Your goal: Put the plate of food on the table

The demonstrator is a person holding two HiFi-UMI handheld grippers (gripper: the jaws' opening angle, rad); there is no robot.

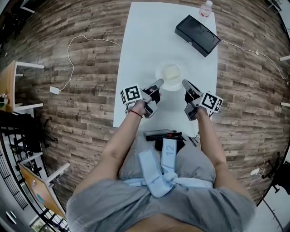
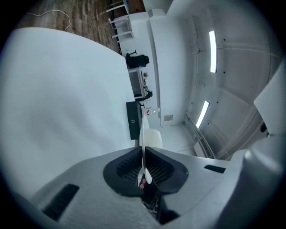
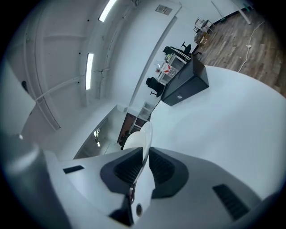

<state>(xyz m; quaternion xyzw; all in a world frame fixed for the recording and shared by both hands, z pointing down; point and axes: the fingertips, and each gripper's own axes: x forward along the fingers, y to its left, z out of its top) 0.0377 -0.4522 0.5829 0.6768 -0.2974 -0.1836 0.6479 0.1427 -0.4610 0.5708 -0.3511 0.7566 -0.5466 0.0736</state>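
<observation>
A round white plate [image 1: 171, 75] with pale food on it is over the middle of the white table [image 1: 145, 45]; whether it rests on the surface is unclear. My left gripper [image 1: 159, 83] is shut on the plate's left rim and my right gripper [image 1: 185, 83] on its right rim. In the left gripper view the rim of the plate [image 2: 144, 134] runs edge-on between the left gripper's [image 2: 143, 155] dark pads. The right gripper view shows the same: the plate [image 3: 142, 139] is pinched in the right gripper [image 3: 145, 156].
A black box [image 1: 197, 34] lies at the table's far right, also visible as the black box [image 2: 132, 120] and the black box [image 3: 185, 85]. A small bottle [image 1: 206, 8] stands behind it. A black device [image 1: 164, 134] sits at the near edge. A cable [image 1: 72, 59] trails on the wood floor at left.
</observation>
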